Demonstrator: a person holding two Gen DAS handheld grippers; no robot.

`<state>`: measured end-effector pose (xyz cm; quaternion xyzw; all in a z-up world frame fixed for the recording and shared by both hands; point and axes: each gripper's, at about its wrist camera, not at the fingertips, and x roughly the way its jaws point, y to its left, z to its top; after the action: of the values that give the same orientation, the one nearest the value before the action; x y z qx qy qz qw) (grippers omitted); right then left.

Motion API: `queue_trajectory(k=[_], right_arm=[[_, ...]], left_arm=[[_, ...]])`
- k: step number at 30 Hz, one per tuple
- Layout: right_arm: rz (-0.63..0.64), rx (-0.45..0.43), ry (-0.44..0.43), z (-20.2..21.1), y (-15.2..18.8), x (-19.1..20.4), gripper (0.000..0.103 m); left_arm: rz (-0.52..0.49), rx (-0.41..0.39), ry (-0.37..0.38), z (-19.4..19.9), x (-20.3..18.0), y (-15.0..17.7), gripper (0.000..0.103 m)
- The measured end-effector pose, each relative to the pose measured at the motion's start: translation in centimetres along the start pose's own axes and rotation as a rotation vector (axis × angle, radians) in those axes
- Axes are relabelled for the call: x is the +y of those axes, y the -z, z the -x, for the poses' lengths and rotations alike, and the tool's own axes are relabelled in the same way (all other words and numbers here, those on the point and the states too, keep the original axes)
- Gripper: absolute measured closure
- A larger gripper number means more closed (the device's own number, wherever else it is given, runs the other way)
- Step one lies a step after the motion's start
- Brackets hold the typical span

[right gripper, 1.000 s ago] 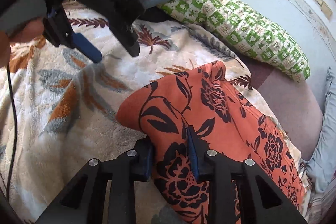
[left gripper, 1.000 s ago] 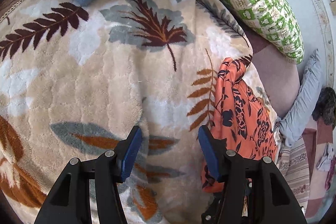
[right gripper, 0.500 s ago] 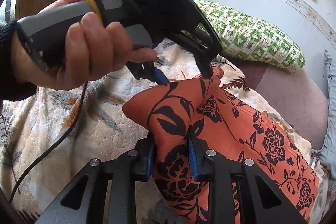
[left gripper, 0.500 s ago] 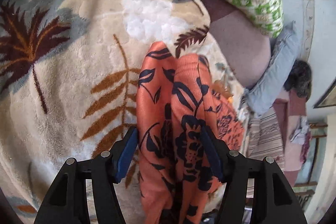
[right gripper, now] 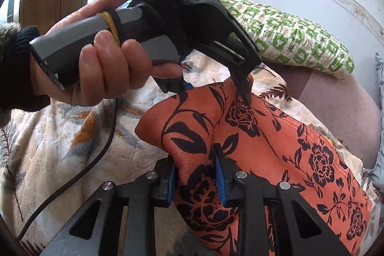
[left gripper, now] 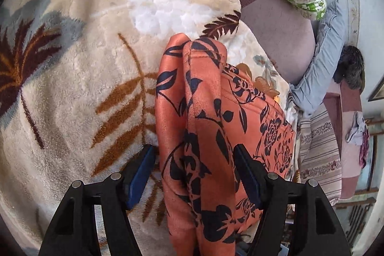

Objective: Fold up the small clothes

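An orange garment with black flowers (left gripper: 206, 112) lies on the leaf-patterned blanket, one end pulled up into a ridge. My right gripper (right gripper: 194, 157) is shut on a bunched fold of the orange garment (right gripper: 276, 143) near its left end. A hand (right gripper: 96, 59) holds my left gripper (right gripper: 216, 90) just beyond, tips down at the ridge's far end. In the left wrist view, my left gripper (left gripper: 193, 150) straddles the raised fold with its jaws opening. The cloth is between the blue pads, and the left pad stands clear of it.
A plush beige blanket (left gripper: 72, 64) covers the bed. A green-and-white pillow (right gripper: 288, 35) lies along the far side by the wall, with bare mauve mattress (left gripper: 276, 23) and a grey-blue cushion (left gripper: 321, 59) to the right. The left gripper's black cable (right gripper: 96, 155) trails over the blanket.
My left gripper swung from over bare blanket across to the orange garment and now straddles its raised fold, jaws a little wider. My right gripper stayed clamped on the cloth.
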<state>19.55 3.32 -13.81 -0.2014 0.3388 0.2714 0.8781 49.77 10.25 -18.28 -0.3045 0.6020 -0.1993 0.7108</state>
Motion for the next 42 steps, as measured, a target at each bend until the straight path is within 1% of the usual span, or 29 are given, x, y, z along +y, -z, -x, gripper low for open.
queue_trajectory(k=[1, 3, 6, 8, 11, 15, 17, 19, 21, 24, 26, 27, 28, 30, 31, 33, 34, 35, 36, 37, 38, 39, 40, 41, 42], right_arm=[[-0.004, -0.002, -0.002, 0.1, 0.0, -0.1, 0.076], [-0.026, -0.013, -0.008, 0.5, -0.2, -0.8, 0.076], [-0.086, -0.036, -0.021, 1.9, -0.5, -2.3, 0.077], [-0.133, -0.051, -0.023, 3.3, -0.4, -3.5, 0.077], [-0.227, -0.071, -0.025, 5.7, 0.4, -6.1, 0.077], [-0.389, -0.086, -0.033, 9.2, 3.2, -10.4, 0.077], [-0.478, -0.084, -0.042, 10.6, 5.3, -12.6, 0.078], [-0.565, -0.077, -0.052, 11.5, 7.6, -14.6, 0.081], [-0.649, -0.059, -0.064, 11.8, 10.3, -16.4, 0.081], [-0.789, -0.014, -0.102, 10.5, 14.4, -19.2, 0.081], [-0.916, 0.017, -0.172, 9.3, 16.8, -20.9, 0.081], [-0.971, 0.027, -0.209, 8.7, 17.6, -21.6, 0.080], [-1.011, 0.030, -0.244, 8.4, 18.2, -22.2, 0.077], [-1.052, 0.049, -0.296, 7.9, 18.8, -23.2, 0.076], [-1.067, 0.053, -0.320, 7.9, 18.9, -23.7, 0.074], [-1.079, 0.057, -0.341, 8.3, 18.9, -24.5, 0.071], [-1.083, 0.044, -0.342, 8.8, 18.9, -24.9, 0.068], [-1.090, 0.024, -0.335, 9.4, 19.0, -25.3, 0.067], [-1.105, -0.005, -0.327, 10.2, 19.2, -25.9, 0.066], [-1.121, -0.043, -0.325, 10.9, 19.4, -26.3, 0.063], [-1.138, -0.077, -0.320, 11.5, 19.7, -26.9, 0.059], [-1.157, -0.096, -0.307, 11.9, 20.1, -27.4, 0.048], [-1.177, -0.105, -0.301, 12.0, 20.4, -27.8, 0.041], [-1.193, -0.108, -0.309, 11.8, 20.7, -28.4, 0.041], [-1.210, -0.108, -0.319, 11.5, 20.9, -28.7, 0.041]], left_arm=[[0.002, -0.011, 0.016, 0.0, -0.4, -0.1, 0.041], [-0.004, -0.024, 0.055, 0.0, -1.9, -0.2, 0.075], [-0.061, -0.070, 0.041, 2.1, -3.9, 1.8, 0.084], [-0.076, -0.079, 0.069, 2.9, -5.8, 2.3, 0.084], [-0.120, -0.078, 0.077, 3.1, -9.5, 3.7, 0.084], [-0.222, -0.055, 0.071, 1.8, -16.2, 5.8, 0.083], [-0.268, -0.030, 0.061, -0.1, -19.3, 6.8, 0.083], [-0.295, -0.002, 0.041, -3.1, -22.0, 7.4, 0.082], [-0.301, 0.038, -0.001, -6.8, -23.8, 7.7, 0.082], [-0.254, 0.121, -0.072, -12.4, -24.4, 8.2, 0.082], [-0.232, 0.168, -0.149, -15.8, -24.4, 8.5, 0.082], [-0.227, 0.167, -0.187, -16.9, -24.4, 8.7, 0.084], [-0.225, 0.156, -0.204, -17.5, -24.5, 8.7, 0.084], [-0.213, 0.145, -0.217, -17.8, -25.1, 8.6, 0.083], [-0.205, 0.150, -0.222, -17.6, -25.3, 8.5, 0.083], [-0.207, 0.160, -0.237, -16.5, -26.2, 8.8, 0.083], [-0.214, 0.156, -0.247, -15.7, -26.6, 8.8, 0.083], [-0.229, 0.142, -0.252, -14.5, -26.8, 8.9, 0.082], [-0.247, 0.122, -0.253, -13.0, -27.4, 8.9, 0.080], [-0.264, 0.096, -0.262, -11.9, -27.9, 8.8, 0.077], [-0.276, 0.069, -0.279, -10.0, -28.0, 8.8, 0.069], [-0.281, 0.045, -0.304, -8.9, -28.4, 8.7, 0.057], [-0.276, 0.022, -0.331, -8.2, -28.6, 8.5, 0.052], [-0.265, 0.006, -0.359, -7.7, -28.8, 8.3, 0.049], [-0.252, 0.002, -0.377, -7.4, -29.0, 8.1, 0.049]])
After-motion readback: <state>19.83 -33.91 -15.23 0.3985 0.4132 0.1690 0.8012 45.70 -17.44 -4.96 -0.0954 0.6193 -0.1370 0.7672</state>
